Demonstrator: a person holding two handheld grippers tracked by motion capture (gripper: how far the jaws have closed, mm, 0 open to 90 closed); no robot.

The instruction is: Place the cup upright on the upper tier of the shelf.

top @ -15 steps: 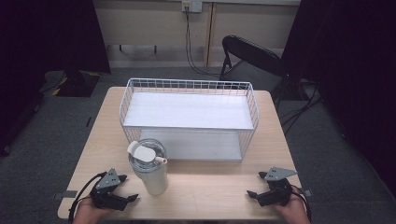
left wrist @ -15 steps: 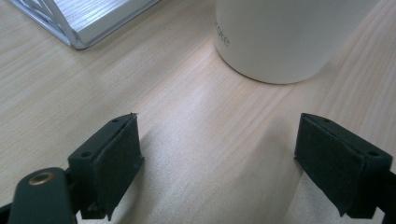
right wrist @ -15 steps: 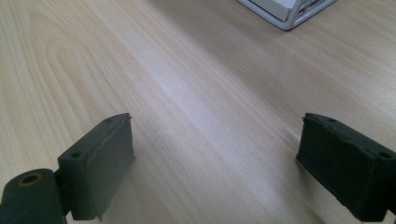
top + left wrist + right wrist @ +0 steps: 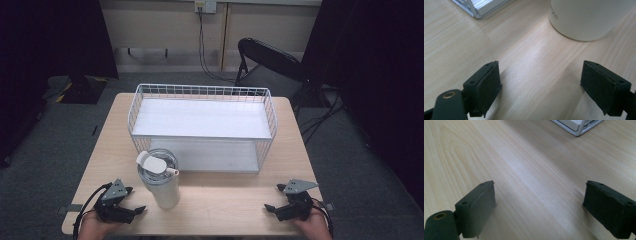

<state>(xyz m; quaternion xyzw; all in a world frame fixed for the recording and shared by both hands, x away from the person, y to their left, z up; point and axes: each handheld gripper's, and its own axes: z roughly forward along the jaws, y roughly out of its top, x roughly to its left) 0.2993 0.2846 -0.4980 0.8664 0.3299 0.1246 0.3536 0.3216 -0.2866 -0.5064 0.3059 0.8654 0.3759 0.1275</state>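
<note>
One tumbler [image 4: 159, 181] and one wire basket [image 4: 201, 127] share the table [image 4: 225, 207]; both tongs, left [image 4: 134, 202] and right [image 4: 274, 200], gape empty.

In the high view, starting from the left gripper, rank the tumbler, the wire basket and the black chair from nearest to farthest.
From the left gripper:
1. The tumbler, just to its right at the table's near edge.
2. The wire basket, mid-table, behind the tumbler.
3. The black chair, on the floor beyond the table's far right corner.
</note>
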